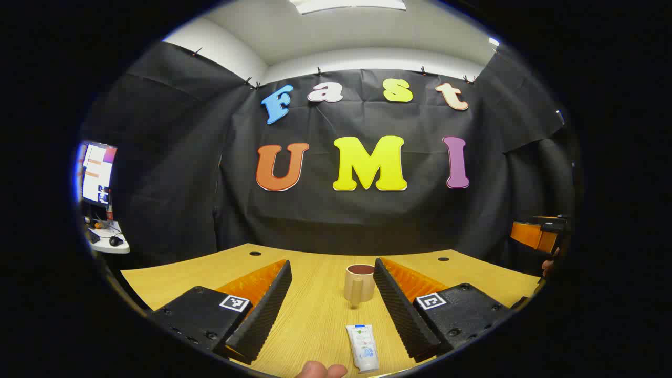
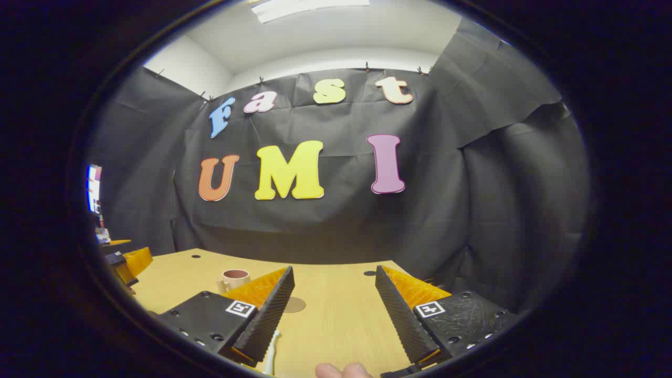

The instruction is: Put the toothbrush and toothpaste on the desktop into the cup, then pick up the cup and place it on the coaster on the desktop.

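Note:
In the left gripper view a beige cup (image 1: 360, 283) with a dark inside stands upright on the wooden desktop (image 1: 310, 320), its handle turned toward me. It sits just inside the right finger of my open left gripper (image 1: 333, 263). A white toothpaste tube (image 1: 364, 347) lies flat nearer to me, between the fingers. In the right gripper view my right gripper (image 2: 334, 270) is open over bare wood. A white toothbrush (image 2: 271, 350) pokes out under its left finger. A round brown coaster (image 2: 295, 304) lies beside that finger, and the cup (image 2: 234, 279) stands farther left.
A monitor (image 1: 97, 173) and a small side table (image 1: 113, 242) with a mouse stand at the far left. The other gripper (image 1: 538, 234) shows at the right edge, and likewise at the left edge (image 2: 128, 262). A fingertip (image 1: 320, 370) shows at the bottom. Cable holes (image 1: 255, 253) mark the desk's back.

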A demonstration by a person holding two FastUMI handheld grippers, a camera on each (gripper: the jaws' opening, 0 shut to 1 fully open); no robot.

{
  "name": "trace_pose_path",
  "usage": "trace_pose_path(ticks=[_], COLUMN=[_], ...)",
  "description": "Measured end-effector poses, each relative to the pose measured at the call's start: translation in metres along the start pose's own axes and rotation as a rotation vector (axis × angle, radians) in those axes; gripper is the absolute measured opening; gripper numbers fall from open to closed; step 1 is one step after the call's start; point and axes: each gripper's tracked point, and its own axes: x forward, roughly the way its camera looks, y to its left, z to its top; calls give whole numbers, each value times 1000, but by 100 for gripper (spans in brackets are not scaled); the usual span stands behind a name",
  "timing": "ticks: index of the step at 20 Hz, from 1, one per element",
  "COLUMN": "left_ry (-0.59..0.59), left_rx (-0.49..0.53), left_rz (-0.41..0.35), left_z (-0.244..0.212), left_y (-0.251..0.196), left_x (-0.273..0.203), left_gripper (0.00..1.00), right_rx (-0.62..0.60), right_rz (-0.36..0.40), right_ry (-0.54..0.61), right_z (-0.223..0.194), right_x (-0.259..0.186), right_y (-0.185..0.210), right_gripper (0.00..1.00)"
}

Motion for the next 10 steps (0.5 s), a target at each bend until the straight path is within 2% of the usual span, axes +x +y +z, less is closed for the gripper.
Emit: trace_pose_path(ticks=[5, 10], left_ry=[18, 16], left_rx=[-29, -29], left_rz=[-59, -75], left_z=[-10, -14], left_y=[-15, -18], left_x=[2, 11], left_gripper=[99, 99], right_rx=[2, -4], right_rz=[-26, -90], right_ry=[25, 1], right_z=[-8, -5], right_x=[1, 0], right_y=[0, -19], right_gripper=[94, 94])
